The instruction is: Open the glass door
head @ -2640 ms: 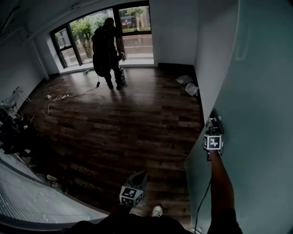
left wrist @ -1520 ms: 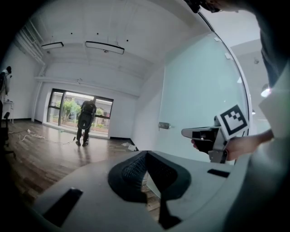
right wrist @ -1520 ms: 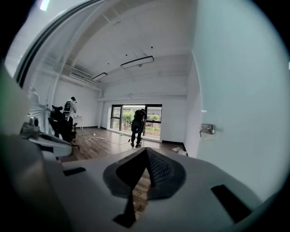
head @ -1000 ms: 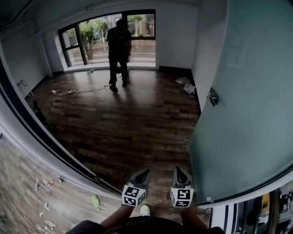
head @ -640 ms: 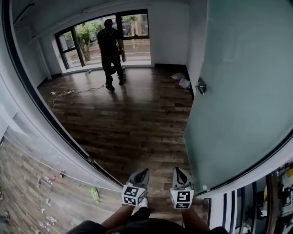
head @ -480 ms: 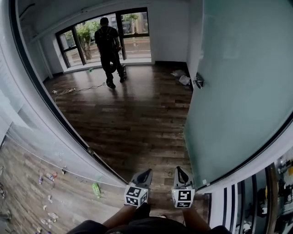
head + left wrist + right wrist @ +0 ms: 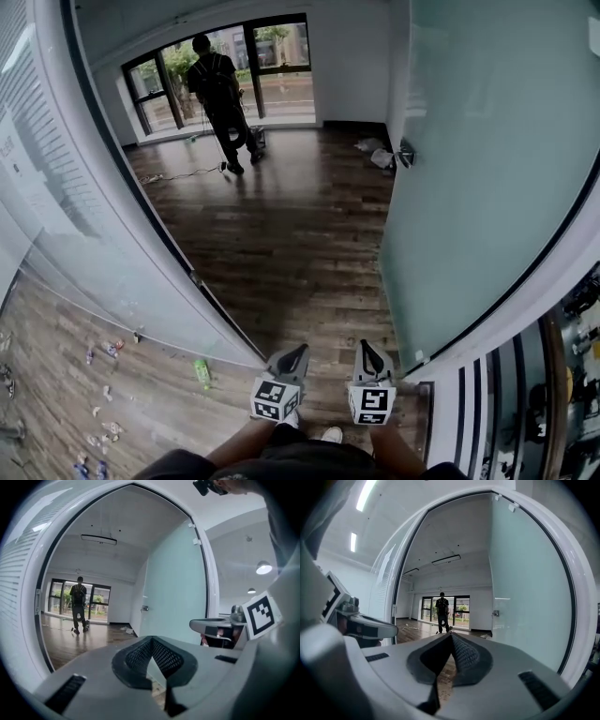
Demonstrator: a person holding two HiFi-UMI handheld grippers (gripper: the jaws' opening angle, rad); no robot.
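Now the glass door [image 7: 487,169] stands open — right of both grippers' [image 7: 298,350] [image 7: 365,346] closed, empty fingers [image 7: 161,657].

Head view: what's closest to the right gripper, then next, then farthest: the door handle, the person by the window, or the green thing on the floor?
1. Green thing, on the floor left of the right gripper.
2. Door handle, up on the right.
3. Person, far back.
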